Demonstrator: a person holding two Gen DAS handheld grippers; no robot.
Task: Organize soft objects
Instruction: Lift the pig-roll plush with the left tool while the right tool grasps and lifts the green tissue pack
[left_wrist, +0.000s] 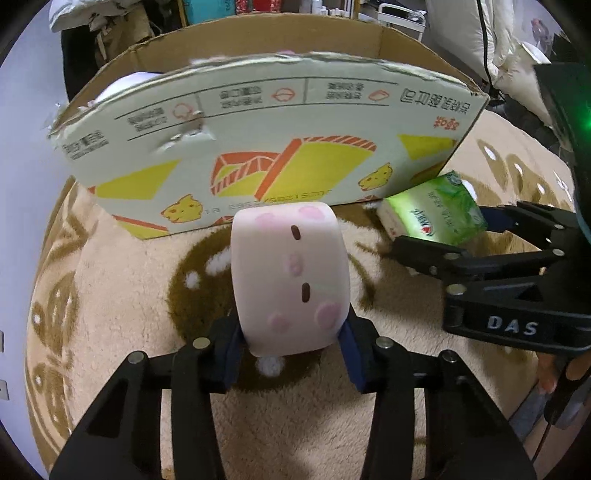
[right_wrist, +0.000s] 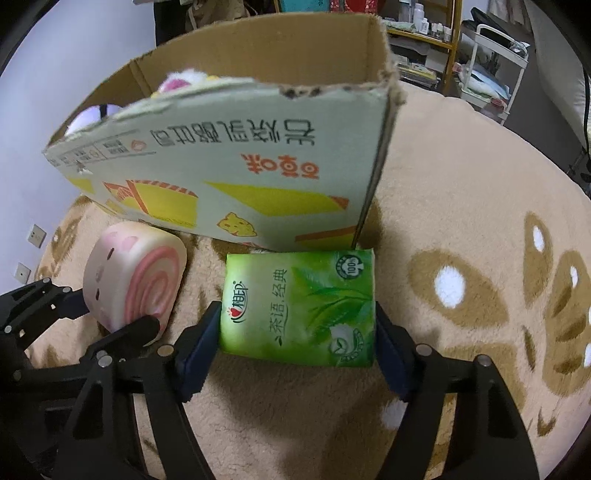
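My left gripper (left_wrist: 291, 343) is shut on a pink roll-cake plush (left_wrist: 290, 273) with a small face, held in front of the cardboard box (left_wrist: 258, 122). The plush also shows in the right wrist view (right_wrist: 133, 280), between the left gripper's fingers (right_wrist: 142, 325). My right gripper (right_wrist: 297, 332) is shut on a green tissue pack (right_wrist: 299, 306), close to the box's near right corner (right_wrist: 236, 162). The pack and the right gripper also show in the left wrist view (left_wrist: 436, 214). Soft toys (right_wrist: 181, 81) peek over the box rim.
A beige fluffy rug (right_wrist: 461, 206) with brown patterns lies under everything. Shelves and clutter (right_wrist: 480, 44) stand behind the box. A pale wall (right_wrist: 44, 110) is at the left.
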